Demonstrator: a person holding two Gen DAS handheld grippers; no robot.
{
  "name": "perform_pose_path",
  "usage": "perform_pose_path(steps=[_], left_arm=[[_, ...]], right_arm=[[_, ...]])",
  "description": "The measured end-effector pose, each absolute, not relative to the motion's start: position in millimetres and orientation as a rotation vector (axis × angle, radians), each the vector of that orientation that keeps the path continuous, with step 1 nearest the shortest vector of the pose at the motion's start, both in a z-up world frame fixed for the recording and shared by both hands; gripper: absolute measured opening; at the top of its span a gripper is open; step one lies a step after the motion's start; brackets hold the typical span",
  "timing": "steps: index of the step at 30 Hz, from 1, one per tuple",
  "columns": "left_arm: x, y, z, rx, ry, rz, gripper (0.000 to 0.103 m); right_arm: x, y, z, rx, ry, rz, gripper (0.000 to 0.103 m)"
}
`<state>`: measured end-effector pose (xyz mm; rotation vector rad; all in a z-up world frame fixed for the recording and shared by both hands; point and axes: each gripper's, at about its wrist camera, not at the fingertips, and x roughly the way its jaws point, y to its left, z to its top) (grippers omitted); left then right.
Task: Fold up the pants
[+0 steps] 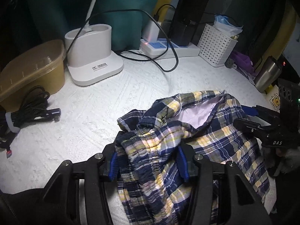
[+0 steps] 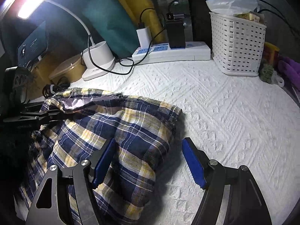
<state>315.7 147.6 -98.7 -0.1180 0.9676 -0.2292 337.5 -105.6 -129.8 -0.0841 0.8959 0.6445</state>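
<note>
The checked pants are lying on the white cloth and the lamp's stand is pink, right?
Not quite. The lamp's stand is white, not pink; the left wrist view shows it clearly. The rest is right: the checked pants do lie on the white cloth.

Your navy, yellow and white plaid pants [image 1: 189, 142] lie crumpled in a heap on the white textured desk [image 2: 225, 112], elastic waistband bunched up.
</note>
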Motion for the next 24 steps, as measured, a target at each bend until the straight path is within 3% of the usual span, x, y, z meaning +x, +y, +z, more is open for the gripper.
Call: perform_pose_path(steps=[7, 10, 11, 12, 14, 24], left_arm=[[304.3, 151.8, -80.8, -0.115, 0.938, -0.212, 0.052], [292.8, 157.4, -71.0, -0.128, 0.907, -0.211, 0.070], [289.4, 159.7, -69.1, -0.137, 0.900, -0.211, 0.075], [285.5, 161.6, -67.6, -0.146, 0.896, -0.212, 0.076], [278.2, 163.0, -69.4, -0.155, 0.906, -0.221, 0.077], [295.4, 146.2, -107.5, -0.127, 0.994, -0.281, 0.078]], right_arm=[[334.2, -110.3, -117.1, -0.086, 0.870, 0.630, 0.074], [333.3, -114.5, -112.6, -0.083, 0.866, 0.618, 0.075], [333.3, -115.9, -111.6, -0.078, 0.871, 0.619, 0.080], [332.7, -116.2, -111.0, -0.074, 0.874, 0.622, 0.086], [330.8, -116.8, -110.2, -0.066, 0.881, 0.640, 0.089], [330.4, -98.8, -130.9, -0.084, 0.922, 0.698, 0.089]])
